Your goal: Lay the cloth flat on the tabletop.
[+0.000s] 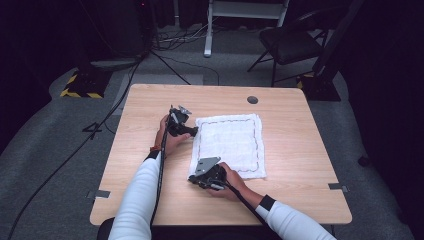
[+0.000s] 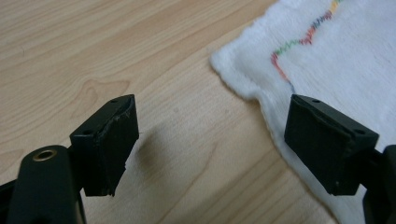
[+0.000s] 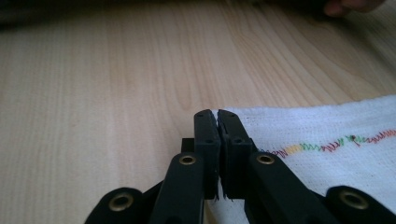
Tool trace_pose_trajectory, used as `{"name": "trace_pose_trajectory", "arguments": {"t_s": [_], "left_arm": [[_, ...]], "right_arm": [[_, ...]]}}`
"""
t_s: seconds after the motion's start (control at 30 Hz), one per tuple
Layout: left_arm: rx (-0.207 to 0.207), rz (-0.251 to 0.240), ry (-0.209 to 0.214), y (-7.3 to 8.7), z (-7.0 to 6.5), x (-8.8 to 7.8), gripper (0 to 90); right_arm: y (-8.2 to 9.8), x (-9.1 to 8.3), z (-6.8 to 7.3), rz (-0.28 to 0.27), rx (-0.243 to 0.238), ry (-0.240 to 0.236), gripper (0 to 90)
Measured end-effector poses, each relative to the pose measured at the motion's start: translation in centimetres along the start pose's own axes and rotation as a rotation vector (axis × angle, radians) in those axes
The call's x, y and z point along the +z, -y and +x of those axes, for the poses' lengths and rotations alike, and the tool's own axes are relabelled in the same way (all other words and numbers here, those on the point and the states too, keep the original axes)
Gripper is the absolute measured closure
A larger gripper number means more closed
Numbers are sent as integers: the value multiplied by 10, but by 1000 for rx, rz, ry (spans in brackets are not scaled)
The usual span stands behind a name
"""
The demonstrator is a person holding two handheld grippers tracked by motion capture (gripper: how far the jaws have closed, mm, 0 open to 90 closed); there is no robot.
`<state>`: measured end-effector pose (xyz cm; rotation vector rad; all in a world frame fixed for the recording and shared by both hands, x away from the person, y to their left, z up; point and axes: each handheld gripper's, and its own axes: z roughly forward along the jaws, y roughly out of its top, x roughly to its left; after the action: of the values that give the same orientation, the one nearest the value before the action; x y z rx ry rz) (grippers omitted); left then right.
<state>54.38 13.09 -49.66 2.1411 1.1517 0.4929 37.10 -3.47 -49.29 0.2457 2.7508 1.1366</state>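
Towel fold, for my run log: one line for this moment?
towel: flat on table | right gripper: shut on towel corner | left gripper: open at far corner

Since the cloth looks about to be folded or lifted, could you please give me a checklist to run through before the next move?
1. Right gripper shut on the near left corner of the white cloth: ok.
2. Left gripper open: ok.
3. Left gripper around the far left corner: not ok; one jaw is over the cloth's edge, the other over bare table.
4. Cloth lying flat: ok.
5. Table beyond the cloth free: ok.
6. Grip depth on the corner: cannot tell.
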Motion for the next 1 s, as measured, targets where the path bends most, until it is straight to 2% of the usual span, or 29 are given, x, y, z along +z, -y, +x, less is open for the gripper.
{"name": "trace_pose_trajectory", "arguments": {"t_s": [0.07, 0.13, 0.27, 0.4, 0.47, 0.63, 0.67, 0.7, 0.73, 0.77, 0.8, 0.87, 0.9, 1.0], "left_arm": [[-3, -24, 0, -2, 0, -2, 187], [-22, -43, 14, -4, -1, -2, 189], [-1, -16, 1, -7, -5, 5, 190], [-34, -12, 17, -8, -5, 10, 193], [-26, -4, 14, -9, -7, 12, 199], [-32, -9, 54, -8, -5, 14, 245], [-29, -15, 68, -8, -5, 13, 274], [-18, -25, 100, -8, -5, 12, 390], [-8, -26, 113, -8, -5, 12, 493], [0, -21, 120, -9, -6, 11, 526], [5, -20, 142, -9, -6, 11, 591], [18, -17, 155, -9, -6, 9, 735], [21, -16, 163, -8, -5, 8, 735], [35, -18, 164, -4, -1, 5, 822]], "right_arm": [[-2, 0, 5, -4, -5, -8, 880], [-2, 0, 7, 2, -17, -9, 880], [-4, 1, 12, 0, -26, -24, 881], [-4, 0, 15, 3, -34, -37, 880], [-4, -1, 15, 1, -35, -42, 881], [-3, -5, 14, -12, -29, -49, 880], [-3, -5, 14, -15, -30, -48, 880], [-3, -6, 14, -17, -28, -47, 880], [-3, -6, 14, -18, -30, -47, 880], [-3, -7, 13, -19, -31, -47, 880], [-3, -7, 14, -19, -30, -48, 880], [-3, -7, 14, -20, -29, -47, 880], [-3, -7, 14, -20, -29, -47, 880], [-5, -9, 13, -25, -34, -47, 880]]}}
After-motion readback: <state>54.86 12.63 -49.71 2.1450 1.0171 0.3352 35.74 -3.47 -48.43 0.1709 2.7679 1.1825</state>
